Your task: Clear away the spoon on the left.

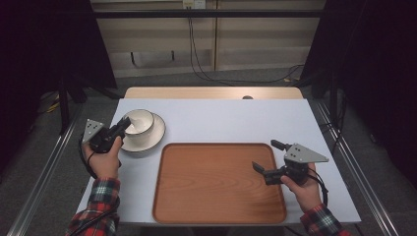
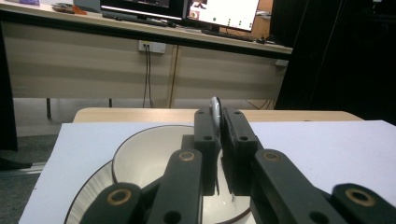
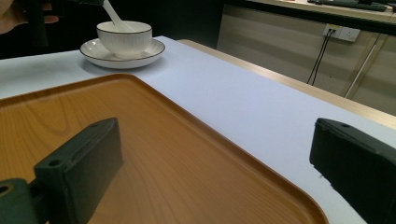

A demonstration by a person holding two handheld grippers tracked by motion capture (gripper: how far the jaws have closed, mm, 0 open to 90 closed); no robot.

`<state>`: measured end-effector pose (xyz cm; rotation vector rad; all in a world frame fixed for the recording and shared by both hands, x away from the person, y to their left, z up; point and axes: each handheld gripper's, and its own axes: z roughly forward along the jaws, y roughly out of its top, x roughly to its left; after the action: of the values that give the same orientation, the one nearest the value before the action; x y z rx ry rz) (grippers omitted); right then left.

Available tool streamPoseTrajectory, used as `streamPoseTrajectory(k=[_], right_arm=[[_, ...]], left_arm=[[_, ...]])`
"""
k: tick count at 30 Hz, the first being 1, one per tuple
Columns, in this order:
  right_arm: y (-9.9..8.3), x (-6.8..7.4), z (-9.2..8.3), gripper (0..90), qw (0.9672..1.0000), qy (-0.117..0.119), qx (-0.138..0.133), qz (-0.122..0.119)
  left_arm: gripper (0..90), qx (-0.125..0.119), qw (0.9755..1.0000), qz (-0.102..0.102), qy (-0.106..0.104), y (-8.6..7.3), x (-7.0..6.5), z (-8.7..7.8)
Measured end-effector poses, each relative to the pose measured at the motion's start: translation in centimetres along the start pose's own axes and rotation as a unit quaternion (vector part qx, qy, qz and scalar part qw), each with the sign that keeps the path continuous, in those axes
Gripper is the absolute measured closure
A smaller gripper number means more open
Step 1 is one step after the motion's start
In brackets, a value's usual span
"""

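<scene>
A: Status check. Where do we stand with the spoon (image 2: 215, 106)?

B: We have the left hand-held gripper (image 1: 122, 129) clamped on the spoon's handle; in the left gripper view the white handle sits pinched between the two black jaws. The spoon's lower end rests inside the bowl (image 1: 139, 123), which stands on the saucer (image 1: 156, 132) at about 10 o'clock on the desk (image 1: 221, 118).

A: And the right side?

B: The right hand-held gripper (image 1: 259, 168) hovers with its jaws wide apart and nothing between them, above the right edge of the wooden tray (image 1: 216, 182), at about 4 o'clock. The tray surface is bare.

A: So what do we count as done?

B: We judge that the grasp on the spoon is secured. The spoon is not yet lifted clear: its tip is inside the bowl, as the right gripper view shows (image 3: 112, 14).

A: Remaining work?

B: As far as we can judge, lifting the spoon out and placing it, probably on the tray at 6 o'clock. Bowl and saucer are still off the tray, so moving them may also remain. We rate the work as early-stage.
</scene>
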<state>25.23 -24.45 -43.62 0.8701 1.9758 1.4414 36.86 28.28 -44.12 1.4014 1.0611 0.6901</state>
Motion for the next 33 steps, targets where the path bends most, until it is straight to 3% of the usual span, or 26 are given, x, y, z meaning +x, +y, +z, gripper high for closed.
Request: streamPoseTrajectory(k=[6, 12, 16, 33], right_arm=[[0.0, 0.0, 0.0, 2.0, 1.0000, 0.001, 0.001, -0.001], [0.0, 0.1, 0.0, 2.0, 1.0000, 0.002, 0.000, 0.000], [0.0, 0.1, 0.0, 2.0, 1.0000, 0.002, 0.000, 0.002], [0.0, -0.1, -0.1, 2.0, 1.0000, 0.002, -0.002, 0.006]], left_arm=[[85.0, -0.002, 1.0000, 0.004, -0.004, 0.2, -0.2, 0.3], [84.7, -0.009, 0.9999, -0.005, -0.004, 0.3, -0.1, 0.6], [84.5, -0.006, 1.0000, 0.001, 0.000, 0.5, -0.1, 1.0], [83.3, -0.007, 0.9998, 0.001, 0.017, 1.4, 0.4, 3.9]])
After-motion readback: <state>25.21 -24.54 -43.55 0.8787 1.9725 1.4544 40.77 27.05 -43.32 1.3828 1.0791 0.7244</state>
